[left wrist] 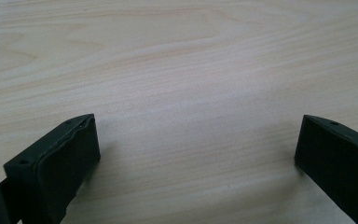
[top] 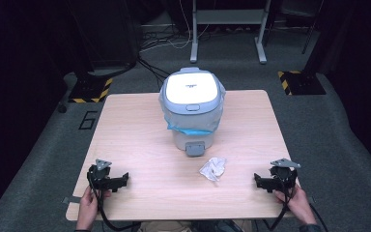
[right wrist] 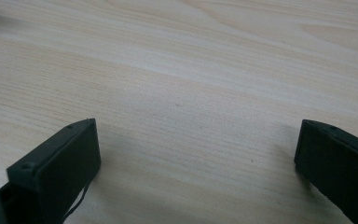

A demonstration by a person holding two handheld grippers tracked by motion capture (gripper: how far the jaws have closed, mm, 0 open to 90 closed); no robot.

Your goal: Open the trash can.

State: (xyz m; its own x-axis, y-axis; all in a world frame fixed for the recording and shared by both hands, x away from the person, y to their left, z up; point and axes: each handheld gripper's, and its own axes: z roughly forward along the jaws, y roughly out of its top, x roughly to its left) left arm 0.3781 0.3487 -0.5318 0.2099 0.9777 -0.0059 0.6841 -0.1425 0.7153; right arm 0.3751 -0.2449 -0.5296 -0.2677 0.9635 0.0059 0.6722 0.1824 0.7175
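Note:
A white and grey pedal bin (top: 192,108) with a shut lid and a clear bag liner stands at the back middle of the wooden table (top: 140,135). In front of it lies a crumpled white tissue (top: 213,168). My left gripper (top: 124,180) rests near the front left edge, held by a hand, open with bare wood between its jaws (left wrist: 196,135). My right gripper (top: 257,180) rests near the front right edge, also open over bare wood (right wrist: 196,135). Both point inward, well apart from the tissue.
The bin's grey pedal (top: 195,148) faces the front. Around the table are grey carpet, yellow-black striped bases (top: 92,90) at left and right, a metal stand (top: 228,34) and cables behind.

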